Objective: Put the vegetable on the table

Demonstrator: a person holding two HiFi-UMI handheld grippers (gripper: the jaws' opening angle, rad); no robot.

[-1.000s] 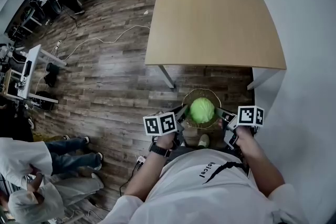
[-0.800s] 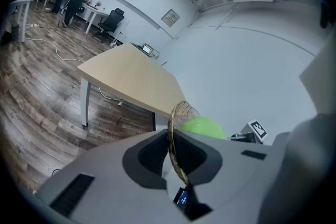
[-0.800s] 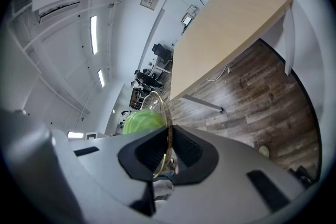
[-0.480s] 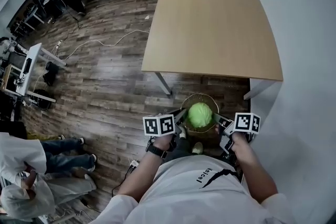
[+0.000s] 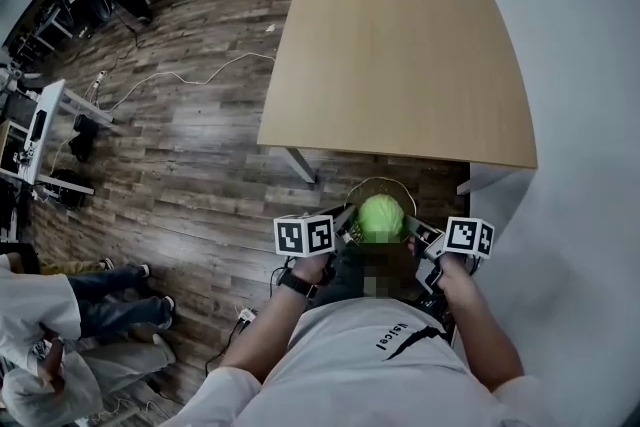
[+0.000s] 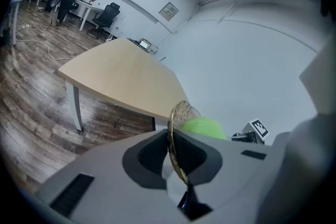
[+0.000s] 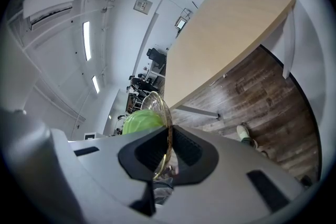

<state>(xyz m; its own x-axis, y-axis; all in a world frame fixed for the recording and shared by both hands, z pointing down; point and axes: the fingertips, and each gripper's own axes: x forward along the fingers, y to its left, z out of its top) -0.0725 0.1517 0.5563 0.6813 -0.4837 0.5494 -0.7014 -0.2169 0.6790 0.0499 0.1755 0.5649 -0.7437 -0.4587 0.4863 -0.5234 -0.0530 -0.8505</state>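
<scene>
A round green cabbage (image 5: 381, 216) lies in a gold wire basket (image 5: 381, 182) that hangs in the air just short of the near edge of the light wooden table (image 5: 400, 65). My left gripper (image 5: 345, 223) is shut on the basket's left rim and my right gripper (image 5: 418, 233) on its right rim. In the left gripper view the thin rim (image 6: 171, 131) runs between the closed jaws of the left gripper (image 6: 173, 152), with the cabbage (image 6: 202, 127) behind. In the right gripper view the rim (image 7: 167, 126) is pinched by the right gripper (image 7: 167, 157), the cabbage (image 7: 140, 120) beyond it.
A white wall (image 5: 590, 115) runs close along the table's right side. A white cable (image 5: 180, 75) lies on the wooden floor at the left, near desks (image 5: 40, 125) and chairs. A person in white (image 5: 50, 315) stands at the lower left.
The table's near edge has come closer to the basket and me. Both grippers keep the same hold on the rim, and the cabbage stays in the basket.
</scene>
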